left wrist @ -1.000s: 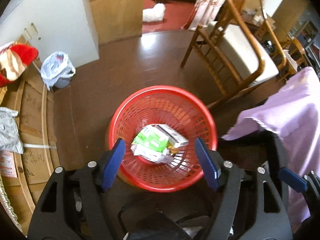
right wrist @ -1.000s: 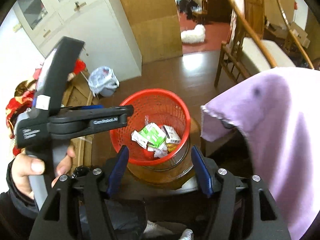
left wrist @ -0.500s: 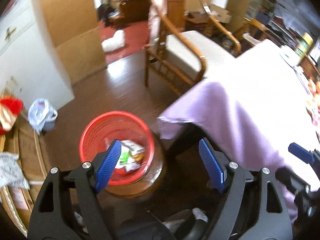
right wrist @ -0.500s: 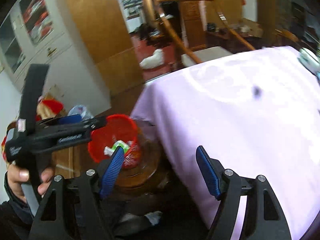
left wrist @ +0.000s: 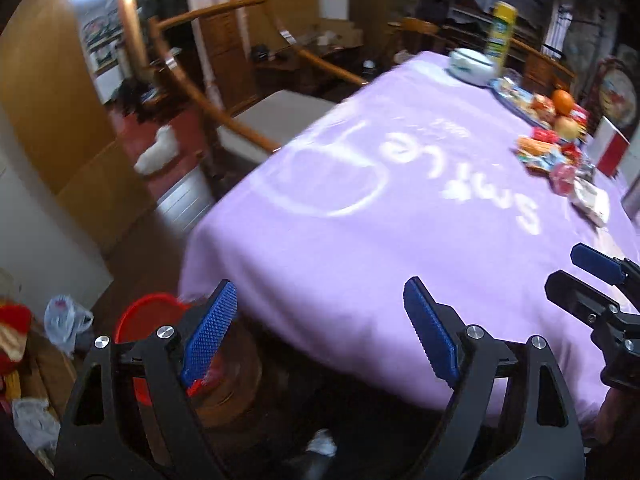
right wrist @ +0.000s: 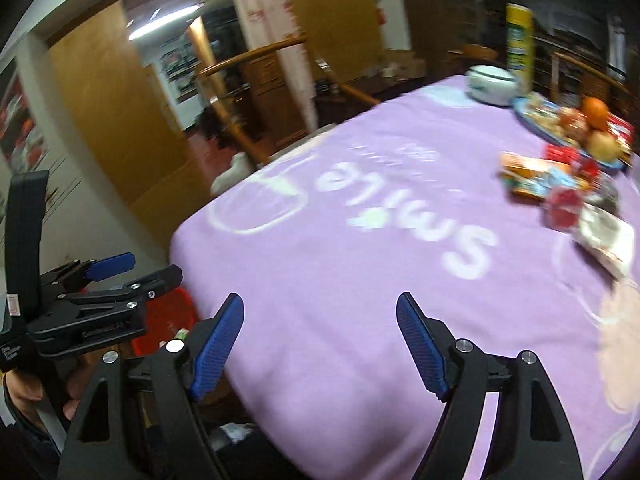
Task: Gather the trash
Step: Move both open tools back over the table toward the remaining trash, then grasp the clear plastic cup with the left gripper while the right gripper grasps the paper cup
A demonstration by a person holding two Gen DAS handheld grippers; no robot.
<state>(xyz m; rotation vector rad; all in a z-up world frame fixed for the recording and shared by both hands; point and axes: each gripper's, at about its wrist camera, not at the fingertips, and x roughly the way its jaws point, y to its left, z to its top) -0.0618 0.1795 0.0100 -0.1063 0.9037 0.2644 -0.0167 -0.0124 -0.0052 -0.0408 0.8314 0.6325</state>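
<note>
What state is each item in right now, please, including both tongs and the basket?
Left tongs: open, empty, jaws just been opening.
Right tongs: open, empty, jaws just been opening.
Red basket: upright on the floor beside the table, mostly hidden.
Purple tablecloth: spread, draping over the edge.
Wrappers: lying loose on the cloth.
Yellow canister: upright.

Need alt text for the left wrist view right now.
Open, empty left claw hovers over the near edge of a purple tablecloth. Wrappers and a fruit plate sit far right; the red basket is low left.
</note>
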